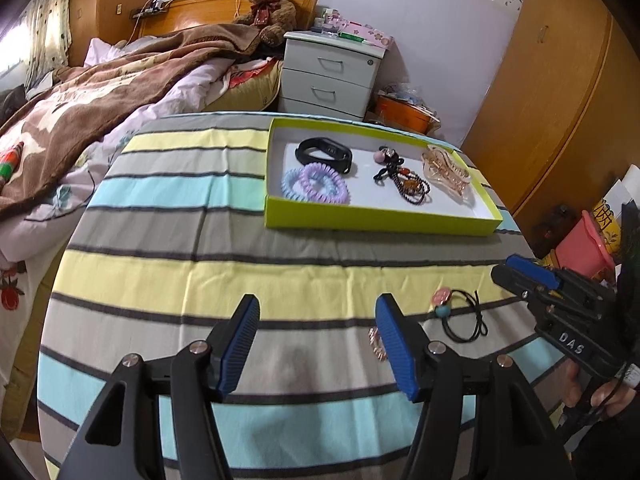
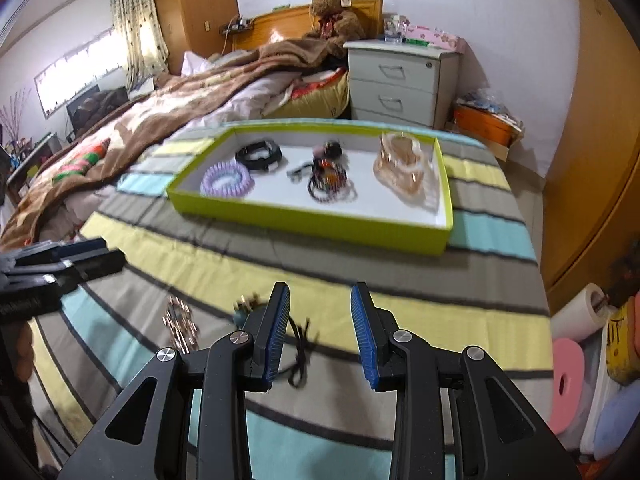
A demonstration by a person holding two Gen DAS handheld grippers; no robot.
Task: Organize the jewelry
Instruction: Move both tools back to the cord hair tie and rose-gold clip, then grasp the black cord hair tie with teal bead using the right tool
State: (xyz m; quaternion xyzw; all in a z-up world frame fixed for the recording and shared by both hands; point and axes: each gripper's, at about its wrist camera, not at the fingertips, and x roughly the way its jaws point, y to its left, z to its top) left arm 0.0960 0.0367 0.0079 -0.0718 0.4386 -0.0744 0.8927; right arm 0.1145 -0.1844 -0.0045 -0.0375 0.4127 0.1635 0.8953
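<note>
Where readable, "DAS" on right claw [image 1: 524, 270], nothing else legible.

Ahead of your left fingers [image 1: 244, 344], the tray [image 1: 376, 222] sits on the cloth [image 1: 200, 272], holding a wristband [image 1: 324, 154] behind coil ties [image 1: 314, 188], beads [image 1: 404, 180] in the middle and clips [image 1: 446, 174] at right. Just right of those fingers lies a clip [image 1: 377, 346]; further right, a hair tie [image 1: 460, 312], before your right fingers [image 2: 278, 332].

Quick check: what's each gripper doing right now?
Left gripper: open, holding nothing.
Right gripper: open, empty, above the black hair tie.
</note>
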